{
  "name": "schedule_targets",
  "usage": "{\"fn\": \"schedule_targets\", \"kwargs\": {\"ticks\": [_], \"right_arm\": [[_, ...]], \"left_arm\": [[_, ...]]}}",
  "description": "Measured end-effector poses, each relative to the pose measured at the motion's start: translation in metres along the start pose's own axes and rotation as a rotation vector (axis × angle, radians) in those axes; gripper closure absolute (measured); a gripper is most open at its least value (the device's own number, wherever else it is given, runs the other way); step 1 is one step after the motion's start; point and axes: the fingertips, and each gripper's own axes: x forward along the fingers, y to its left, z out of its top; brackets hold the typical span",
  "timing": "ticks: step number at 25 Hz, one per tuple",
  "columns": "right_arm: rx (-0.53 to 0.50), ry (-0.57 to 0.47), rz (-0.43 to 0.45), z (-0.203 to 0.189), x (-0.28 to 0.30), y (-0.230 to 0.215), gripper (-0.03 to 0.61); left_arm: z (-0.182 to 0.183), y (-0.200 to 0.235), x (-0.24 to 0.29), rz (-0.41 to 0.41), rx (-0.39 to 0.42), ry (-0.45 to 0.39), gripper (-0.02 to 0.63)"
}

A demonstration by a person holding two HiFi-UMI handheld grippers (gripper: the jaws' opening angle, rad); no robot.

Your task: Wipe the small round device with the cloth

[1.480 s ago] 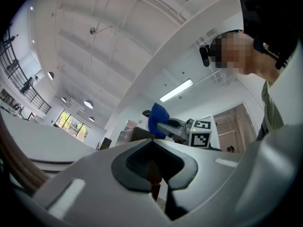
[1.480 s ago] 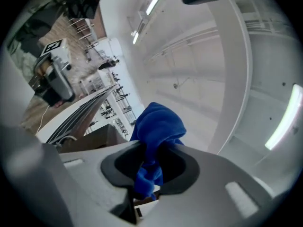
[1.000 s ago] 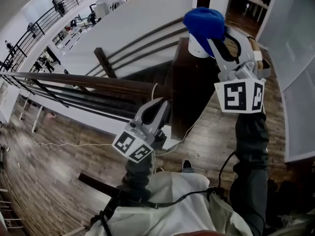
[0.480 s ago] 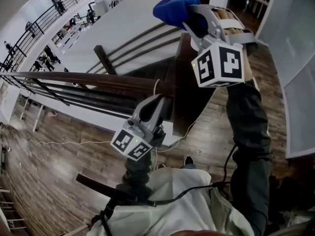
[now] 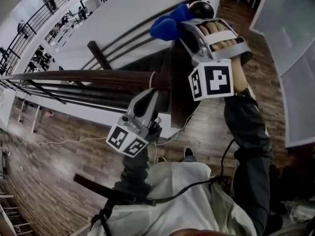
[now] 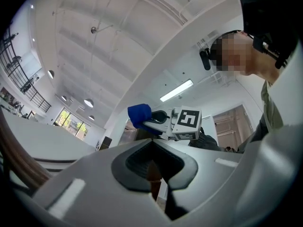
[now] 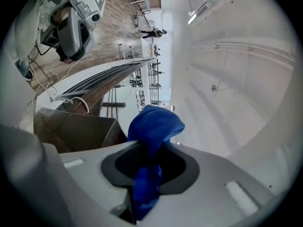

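My right gripper (image 5: 183, 27) is held high at the top of the head view, shut on a bunched blue cloth (image 5: 168, 24). Just right of the cloth, behind the gripper's fingers, shows the dark dome of the small round device (image 5: 201, 8); its lower part is hidden. In the right gripper view the cloth (image 7: 154, 126) bulges out past the closed jaws. My left gripper (image 5: 152, 96) hangs lower, by the wooden handrail (image 5: 83, 77), shut with nothing in it. From the left gripper view I see the cloth (image 6: 138, 113) in the right gripper.
A dark wooden post (image 5: 181, 90) stands under the device where the handrail ends. Beyond the rail is a drop to a lower floor with distant people (image 5: 42, 58). A white cable (image 5: 174, 140) trails over the wood floor. Glass panels (image 5: 295, 58) stand at the right.
The right gripper has lifted the cloth off the top of the device and carried it to the left, which uncovers the dark dome. The left gripper has stayed by the handrail.
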Motion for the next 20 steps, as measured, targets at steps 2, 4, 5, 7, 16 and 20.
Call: {"fn": "schedule_targets", "kwargs": {"ticks": [2,4,5,7,16,20], "right_arm": [[0.029,-0.012,-0.008,-0.002,-0.008,0.002,0.492],[0.060,-0.016,-0.013,-0.005,-0.018,0.005,0.491],[0.079,-0.016,-0.015,-0.007,-0.024,0.007,0.492],[0.127,-0.018,-0.025,-0.015,-0.034,0.008,0.491],[0.539,-0.020,-0.408,-0.113,-0.069,-0.073,0.492],[0.554,-0.024,-0.277,-0.110,-0.048,-0.041,0.492]], "left_arm": [[-0.001,-0.001,0.001,-0.006,-0.009,0.006,0.609],[-0.004,0.001,0.001,-0.009,-0.013,0.007,0.609],[-0.005,0.003,0.000,-0.008,-0.014,0.006,0.609],[-0.007,0.006,0.000,-0.008,-0.017,0.004,0.609],[-0.013,0.016,0.008,-0.017,-0.037,0.008,0.609],[-0.018,0.014,0.012,-0.036,-0.047,0.015,0.609]]}}
